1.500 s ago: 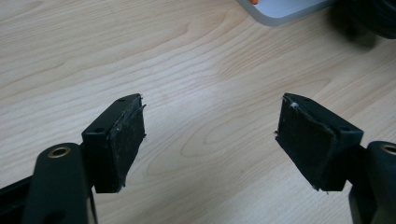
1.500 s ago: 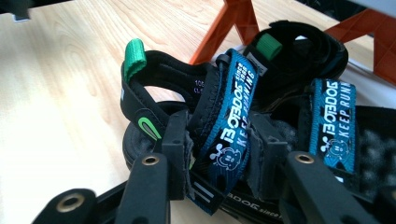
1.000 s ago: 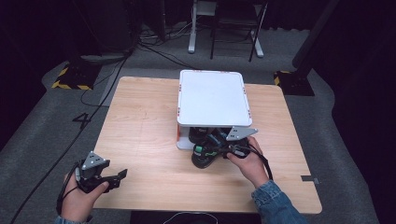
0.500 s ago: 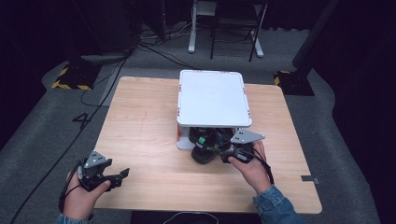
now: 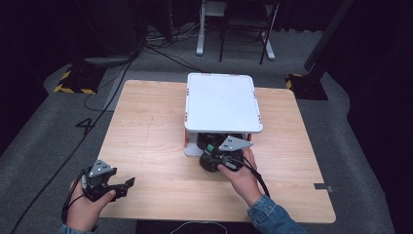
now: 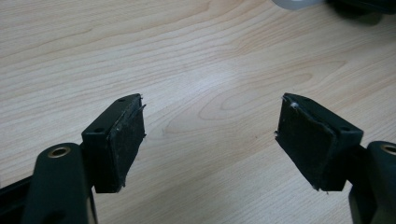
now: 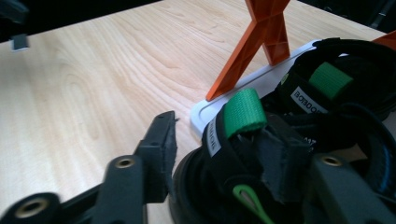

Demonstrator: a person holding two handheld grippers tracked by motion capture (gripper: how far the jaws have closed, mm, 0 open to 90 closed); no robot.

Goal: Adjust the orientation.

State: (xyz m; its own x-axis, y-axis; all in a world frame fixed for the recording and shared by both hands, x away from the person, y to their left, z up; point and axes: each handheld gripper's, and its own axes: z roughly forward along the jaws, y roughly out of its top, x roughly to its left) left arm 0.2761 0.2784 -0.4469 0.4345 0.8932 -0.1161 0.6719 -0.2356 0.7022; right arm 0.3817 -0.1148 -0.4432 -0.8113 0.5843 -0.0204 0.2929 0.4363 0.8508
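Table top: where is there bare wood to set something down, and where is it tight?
The table is bare across its left half, between the white shelf rack and the left gripper, and along the right edge beside the rack. It is crowded at the rack's front, where the right gripper works on a black shoe.

A light wooden table (image 5: pixel 146 126) is set on grey carpet (image 5: pixel 53 141). Beyond its far edge, black cables (image 5: pixel 160 51) are strewn across the floor, and white desk legs (image 5: pixel 200 29) are seen beside a dark chair frame (image 5: pixel 265 34). Yellow-and-black hazard tape (image 5: pixel 73 88) is laid at the far left.
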